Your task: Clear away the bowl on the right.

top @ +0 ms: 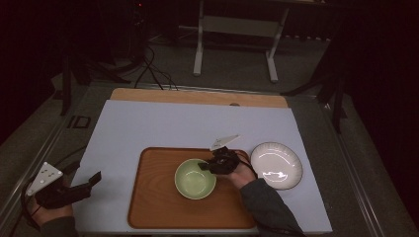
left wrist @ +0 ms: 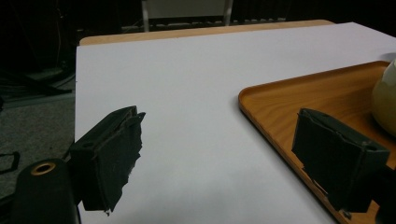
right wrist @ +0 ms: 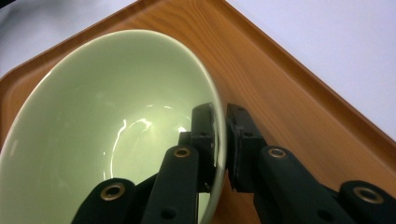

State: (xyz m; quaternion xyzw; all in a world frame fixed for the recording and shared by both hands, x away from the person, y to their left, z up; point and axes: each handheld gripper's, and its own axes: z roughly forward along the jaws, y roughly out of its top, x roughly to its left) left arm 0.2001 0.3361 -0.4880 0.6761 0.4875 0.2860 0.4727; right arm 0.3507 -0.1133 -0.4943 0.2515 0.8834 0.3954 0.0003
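Bowl (top: 195, 178) of pale green ceramic, sitting on the wooden tray (top: 153, 207), pinched at its right rim by the right hand-held gripper (top: 207, 166). Seen close in the right gripper view: one jaw inside the wall, the other outside, closed tight across the thin rim (right wrist: 219, 140) — a grip chosen, most likely, because the rim offers the only edge narrow enough to clamp. Bowl upright, base apparently on the tray floor; whether lifted slightly, cannot tell. White plate (top: 276, 165) just off the tray's right edge on the pale sheet covering the worktop (top: 148, 123), near but apart from the bowl. Left hand-held gripper (top: 94, 178) parked at the worktop's near-left corner, jaws spread wide, holding nothing, well apart from the tray — probably kept clear so as not to crowd the working side.
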